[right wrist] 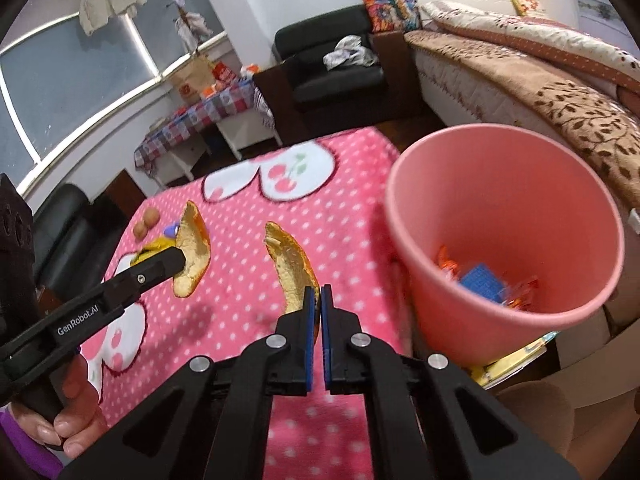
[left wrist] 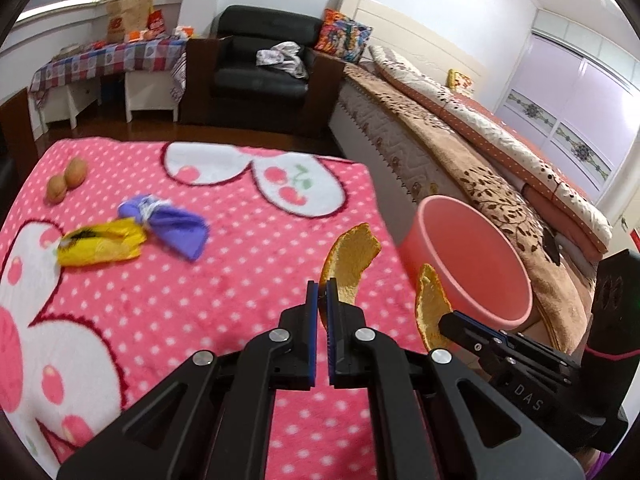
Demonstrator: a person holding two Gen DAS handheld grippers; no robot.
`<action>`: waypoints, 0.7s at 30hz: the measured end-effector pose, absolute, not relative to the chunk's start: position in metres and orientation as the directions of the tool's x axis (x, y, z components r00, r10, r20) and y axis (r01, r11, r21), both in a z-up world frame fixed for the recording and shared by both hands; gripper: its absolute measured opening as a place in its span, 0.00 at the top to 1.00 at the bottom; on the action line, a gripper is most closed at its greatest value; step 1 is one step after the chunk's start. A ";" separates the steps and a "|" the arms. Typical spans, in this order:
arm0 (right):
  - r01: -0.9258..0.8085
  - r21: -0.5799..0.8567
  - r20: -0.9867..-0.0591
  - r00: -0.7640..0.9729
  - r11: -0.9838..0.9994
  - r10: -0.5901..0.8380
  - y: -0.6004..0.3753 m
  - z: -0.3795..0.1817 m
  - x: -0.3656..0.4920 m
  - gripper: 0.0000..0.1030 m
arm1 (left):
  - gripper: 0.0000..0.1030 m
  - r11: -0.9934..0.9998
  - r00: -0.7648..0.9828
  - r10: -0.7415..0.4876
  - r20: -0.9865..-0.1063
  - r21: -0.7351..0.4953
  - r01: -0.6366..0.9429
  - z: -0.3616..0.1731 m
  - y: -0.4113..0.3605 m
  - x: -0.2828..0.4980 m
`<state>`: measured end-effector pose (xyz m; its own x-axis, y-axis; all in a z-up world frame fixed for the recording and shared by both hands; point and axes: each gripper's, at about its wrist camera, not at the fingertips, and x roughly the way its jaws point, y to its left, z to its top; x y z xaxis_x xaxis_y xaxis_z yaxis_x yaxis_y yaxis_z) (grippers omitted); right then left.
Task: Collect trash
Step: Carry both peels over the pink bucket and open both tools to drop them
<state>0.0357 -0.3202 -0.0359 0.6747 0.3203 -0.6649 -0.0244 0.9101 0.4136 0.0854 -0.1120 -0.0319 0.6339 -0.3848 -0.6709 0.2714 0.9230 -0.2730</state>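
My left gripper (left wrist: 322, 286) is shut on an orange peel (left wrist: 352, 256) and holds it above the pink dotted blanket (left wrist: 180, 300). My right gripper (right wrist: 317, 292) is shut on a second orange peel (right wrist: 292, 264), also lifted; it shows in the left wrist view (left wrist: 430, 308) next to the pink bin (left wrist: 472, 264). The bin (right wrist: 504, 184) stands at the blanket's right edge and holds several wrappers. A yellow wrapper (left wrist: 100, 242), a purple wrapper (left wrist: 168, 224) and two walnuts (left wrist: 66, 180) lie on the blanket at the left.
A bed (left wrist: 480, 148) with brown and white covers runs along the right. A black armchair (left wrist: 260, 64) and a table with a checked cloth (left wrist: 108, 60) stand at the back. A book (right wrist: 516, 360) lies under the bin's near side.
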 end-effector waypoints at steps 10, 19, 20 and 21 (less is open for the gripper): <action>0.075 0.405 -0.620 0.755 0.911 0.214 -0.378 -0.020 0.024 0.97 | 0.97 0.883 0.617 -0.462 -0.637 -0.265 0.387 -0.013 -0.169 0.091; 0.188 0.420 -0.629 0.766 0.888 0.135 -0.425 -0.032 0.016 0.97 | 0.97 0.846 0.578 -0.507 -0.640 -0.243 0.474 -0.013 -0.222 0.094; 0.196 0.421 -0.630 0.765 0.885 0.130 -0.429 -0.034 0.016 0.97 | 0.97 0.844 0.574 -0.510 -0.641 -0.242 0.479 -0.014 -0.226 0.094; 0.205 0.422 -0.632 0.765 0.883 0.124 -0.433 -0.035 0.015 0.97 | 0.97 0.839 0.567 -0.515 -0.643 -0.242 0.487 -0.015 -0.232 0.094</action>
